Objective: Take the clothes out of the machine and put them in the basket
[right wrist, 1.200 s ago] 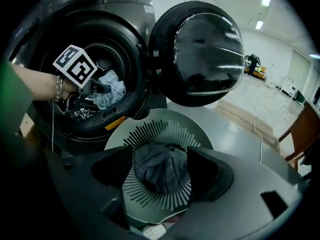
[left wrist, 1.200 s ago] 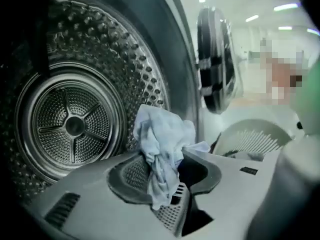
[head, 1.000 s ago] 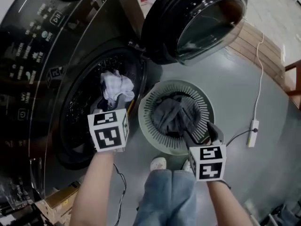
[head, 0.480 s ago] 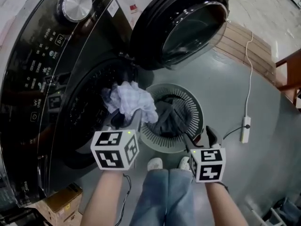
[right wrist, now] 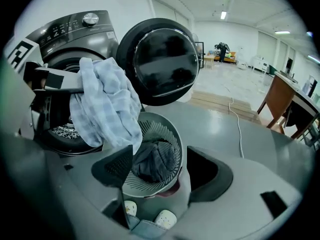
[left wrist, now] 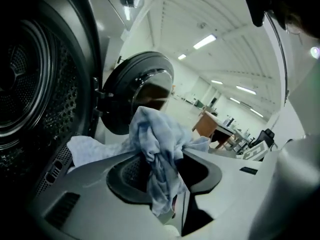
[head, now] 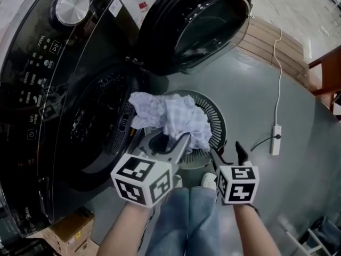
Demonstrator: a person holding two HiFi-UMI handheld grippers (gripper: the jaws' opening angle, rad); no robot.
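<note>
Nearest, at the near side of the basket, the right gripper point(head: 226, 152) hovers with its jaws apart and nothing between them, as it did a second ago. Its own view looks down between them onto the person's white shoes point(right wrist: 150, 213) and the round pale-green slatted plastic basket point(head: 217, 122).

To the near left of the basket, the left gripper point(head: 166, 143) has its jaws clamped on a bunched fold of a pale blue-and-white checked cloth point(head: 176, 116). This is what has changed. A second ago the cloth sat in the mouth of the machine, left of the basket. Half a second ago it was clear of the opening. Now it hangs from the jaws over the basket's left rim and covers much of the bowl in the head view.

Inside the basket lies a crumpled dark grey garment point(right wrist: 152, 161), seen under the cloth in the right gripper view.

Left of the basket stands the black front-loading washing machine point(head: 32, 89), its perforated drum point(head: 93, 121) dark. I cannot tell whether anything is left inside. Beyond the basket the round glass-fronted door point(head: 197, 25) stands swung open. To the right lies a white power strip point(head: 275, 140) on its cord.

This piece looks nearly delivered. It seems to need carrying a little further over the bowl before the jaws part.
</note>
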